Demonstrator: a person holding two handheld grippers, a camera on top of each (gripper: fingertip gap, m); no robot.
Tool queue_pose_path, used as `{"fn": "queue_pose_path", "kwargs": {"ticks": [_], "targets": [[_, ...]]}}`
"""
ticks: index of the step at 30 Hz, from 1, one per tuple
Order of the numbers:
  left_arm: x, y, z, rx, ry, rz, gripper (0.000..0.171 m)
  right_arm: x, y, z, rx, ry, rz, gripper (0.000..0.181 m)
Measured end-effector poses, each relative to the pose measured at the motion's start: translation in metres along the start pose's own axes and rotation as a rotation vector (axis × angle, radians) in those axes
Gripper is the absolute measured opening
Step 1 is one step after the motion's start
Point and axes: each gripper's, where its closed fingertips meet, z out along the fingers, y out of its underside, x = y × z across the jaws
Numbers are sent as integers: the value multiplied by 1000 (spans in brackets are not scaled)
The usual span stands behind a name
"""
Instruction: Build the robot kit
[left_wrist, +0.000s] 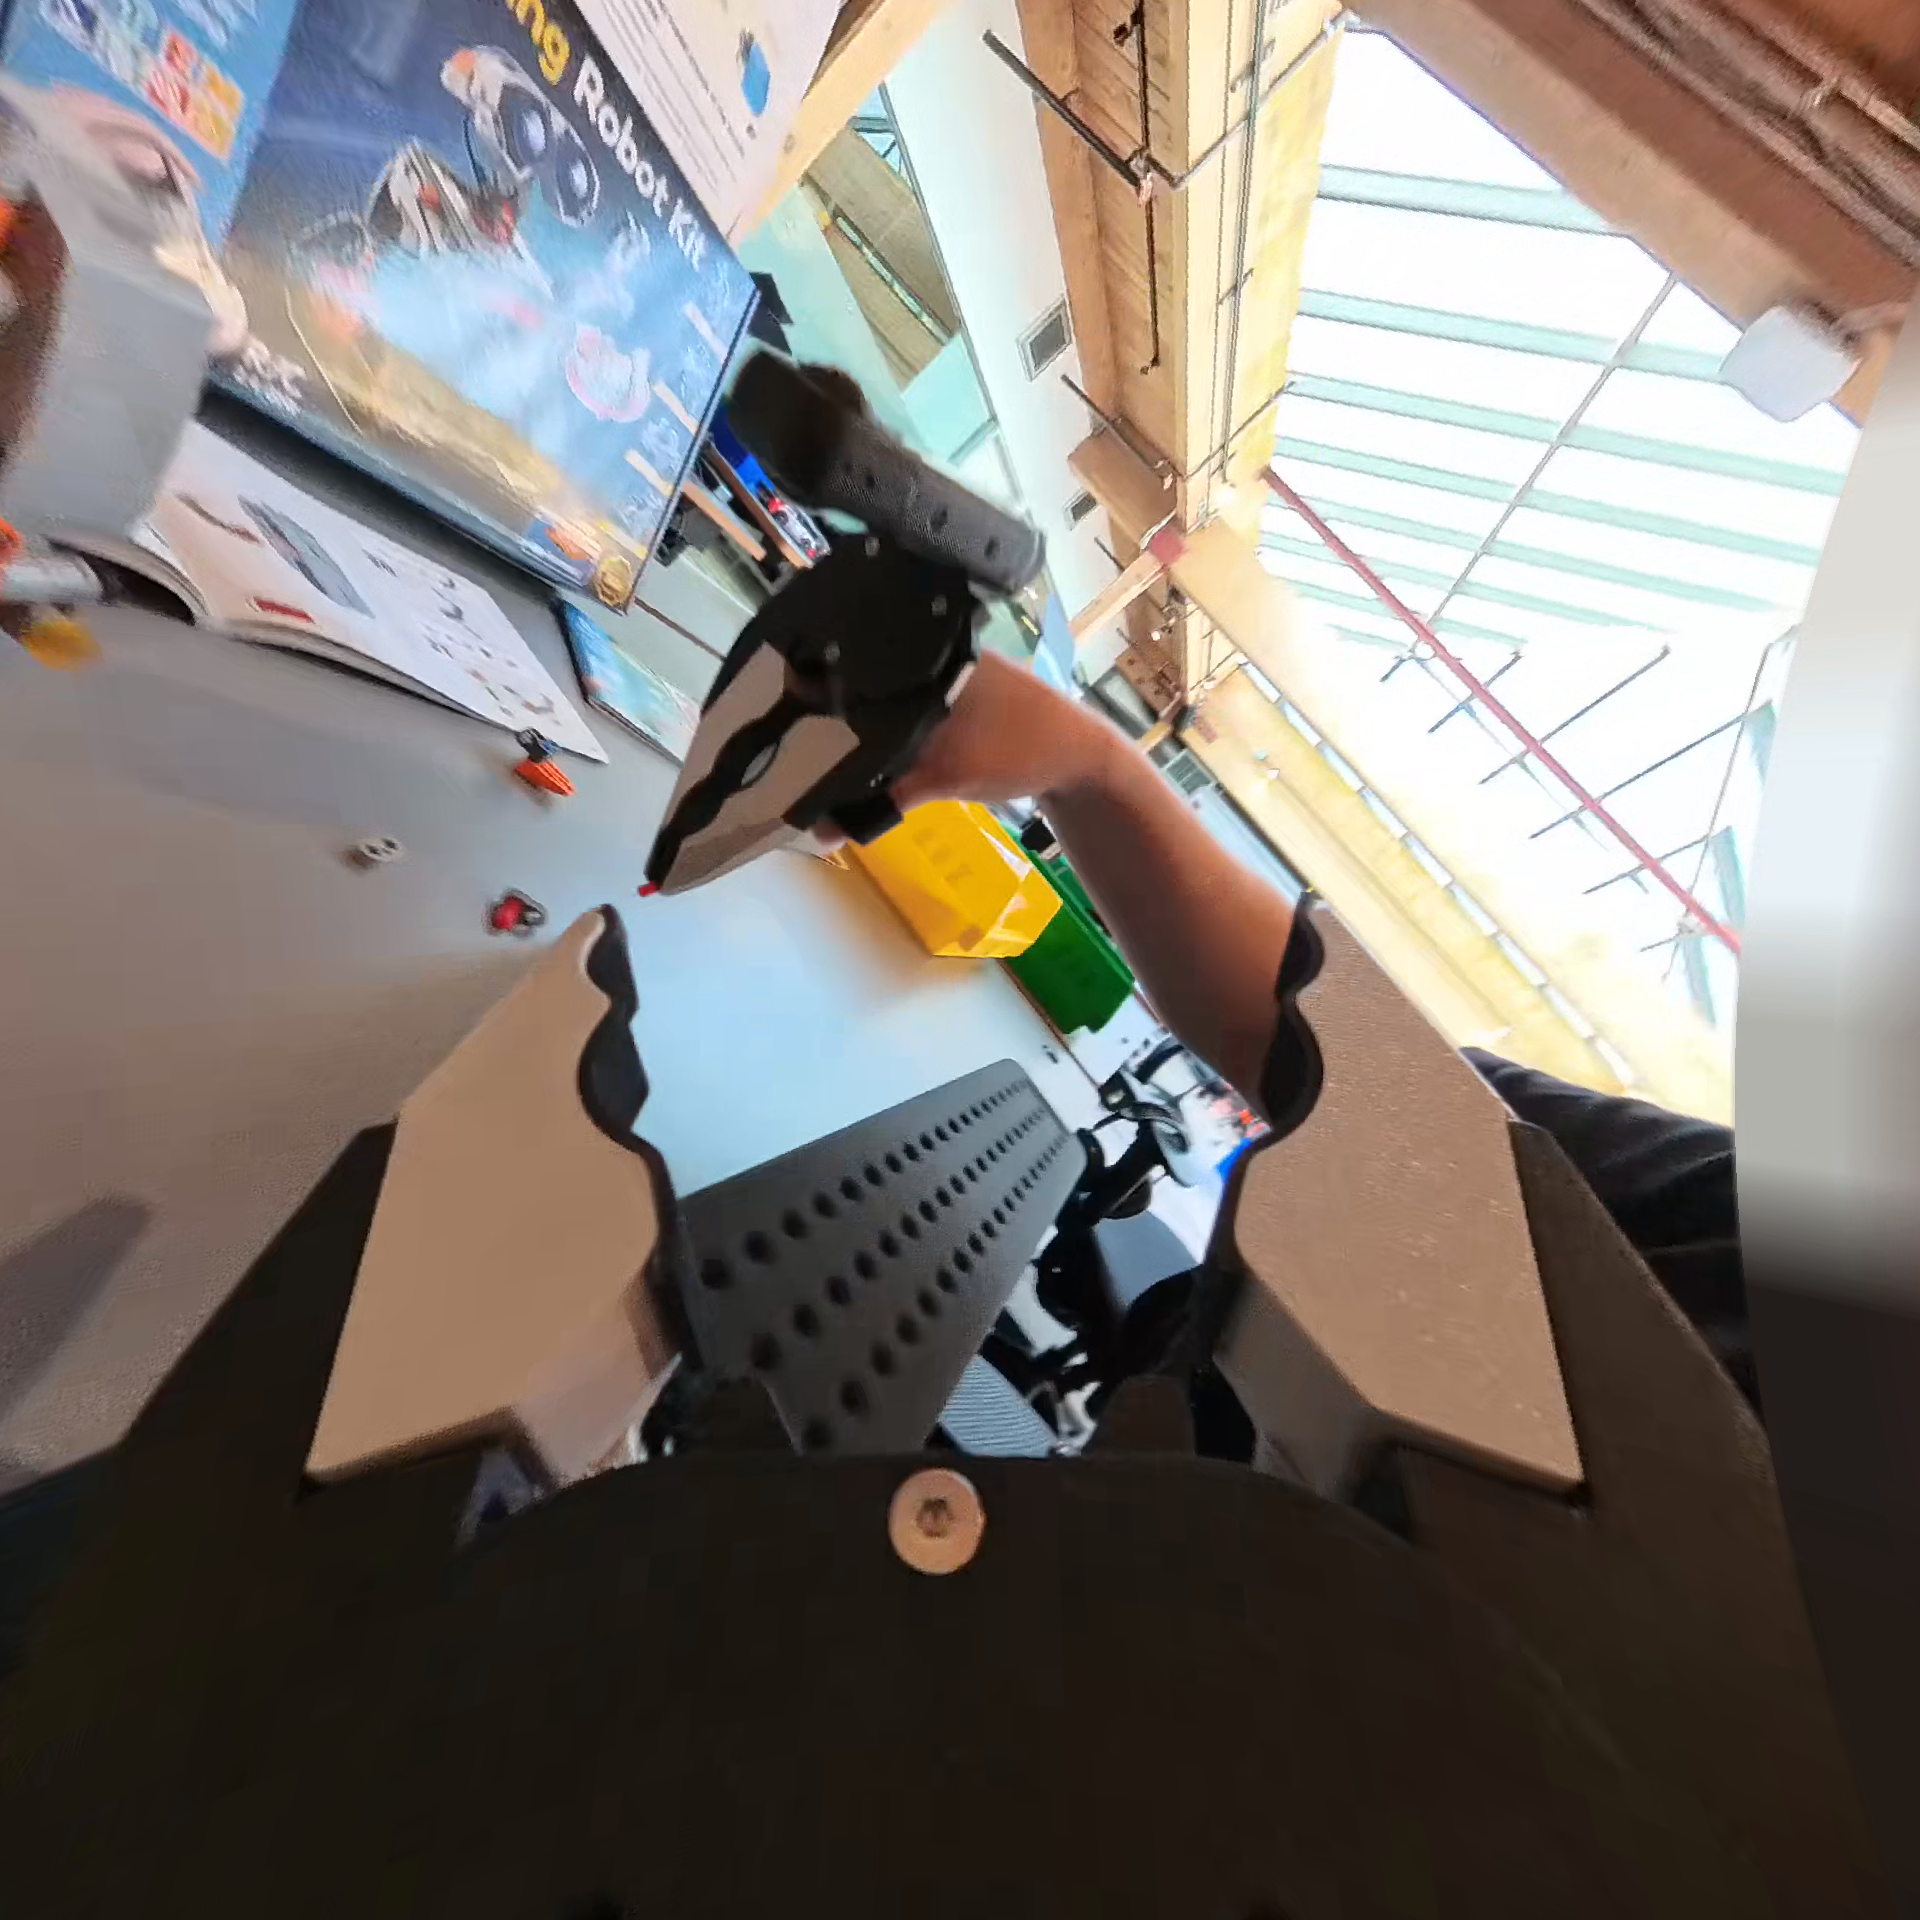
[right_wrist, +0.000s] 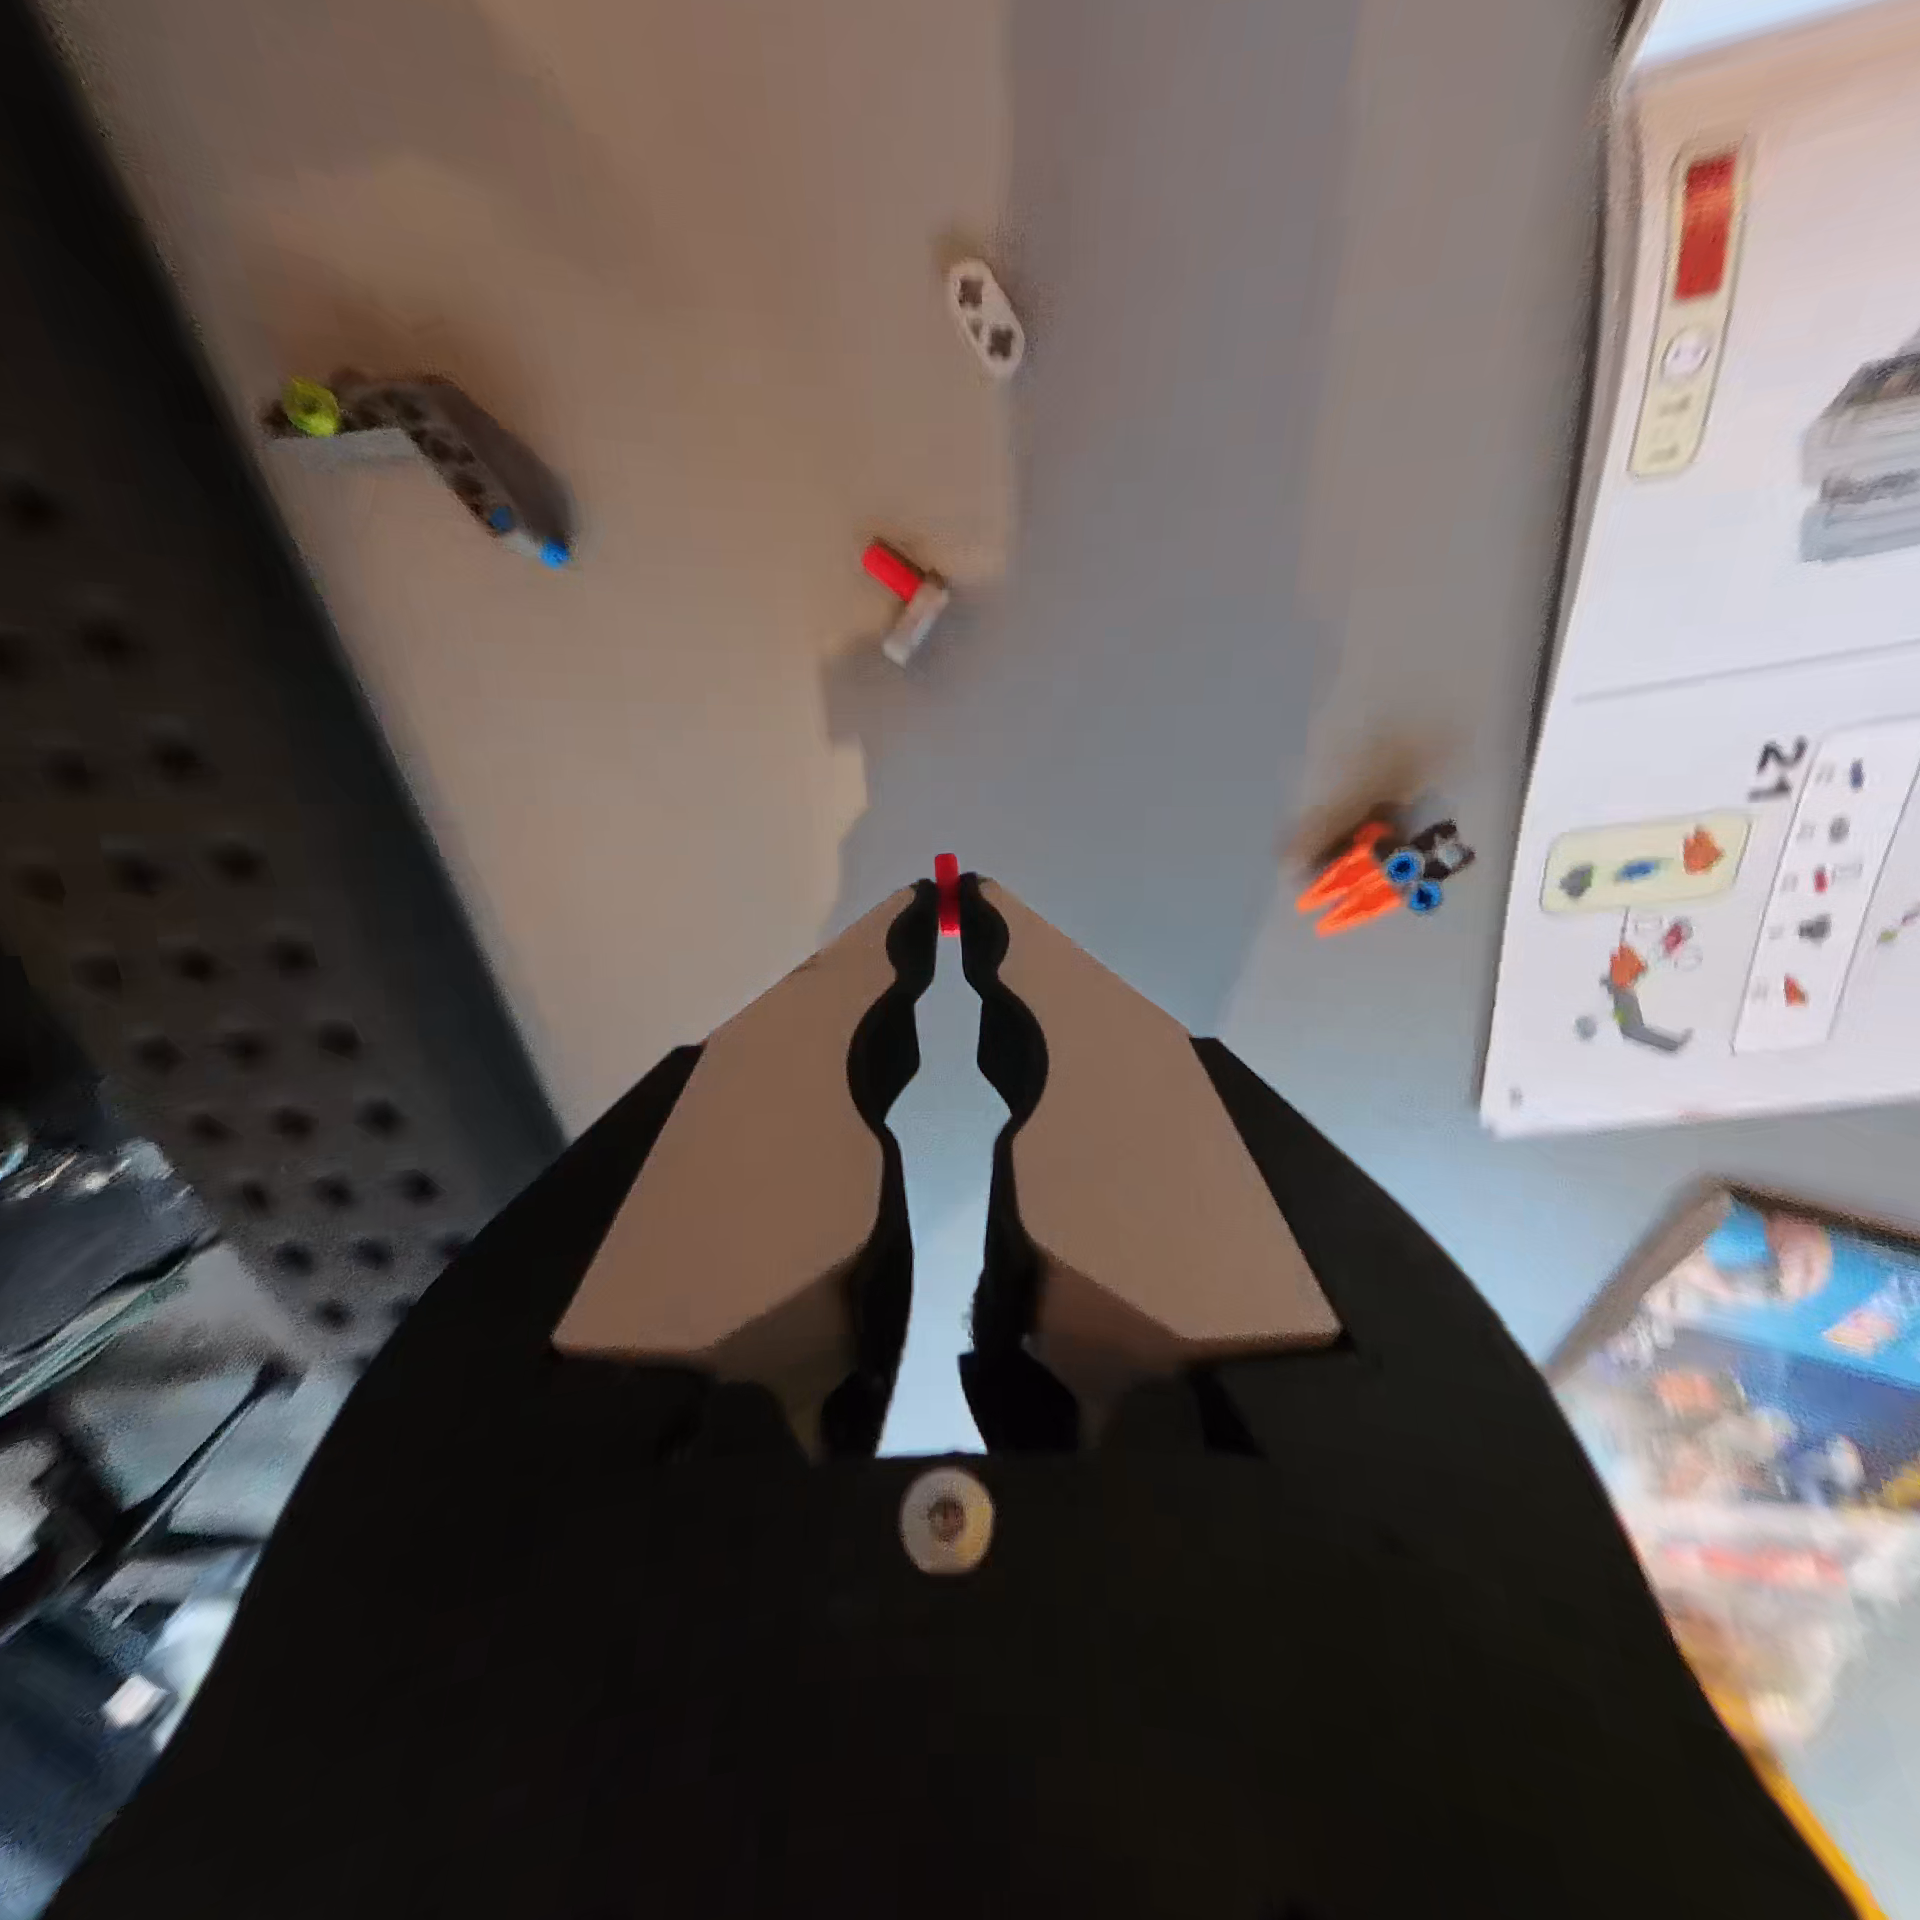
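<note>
Pinching a red peg (right_wrist: 945, 894), right gripper (right_wrist: 948, 902) nears scattered pieces (right_wrist: 904, 597); left gripper (left_wrist: 951, 1023) wide, empty.

Between the tips of the right gripper's (right_wrist: 945, 896) black-lined, tan-faced jaws sits a small red plastic pin (right_wrist: 945, 891). Ahead of them the pale grey worktop (right_wrist: 665, 727) carries an orange spiked plastic piece with blue pegs (right_wrist: 1371, 871), a white two-hole link (right_wrist: 984, 317) and a dark grey beam with a lime stud (right_wrist: 416, 452). Beyond the left gripper's (left_wrist: 956, 997) jaws stand a yellow plastic bin (left_wrist: 956, 878) and a green plastic bin (left_wrist: 1075, 966).
</note>
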Motion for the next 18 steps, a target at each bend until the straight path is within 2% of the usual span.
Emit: {"fn": "queue_pose_path", "kwargs": {"ticks": [4,7,11,13,16,18], "targets": [[-7,-5,-4,-24,-33,75,111,2,-11,3,297,12,-18,4],[-15,-5,-2,-32,-64,94,110,5,-11,8,421,3,-12,4],[-21,-2,2,-34,-68,81,110,3,-6,16,446,-49,23,6],[-24,-1,3,-40,-77,82,110,0,-9,16,443,-74,46,14],[-29,-1,5,-44,-112,114,111,0,-30,6,456,-81,130,15],[-29,-2,7,-46,-120,126,111,0,-42,7,416,-73,178,12]]}}
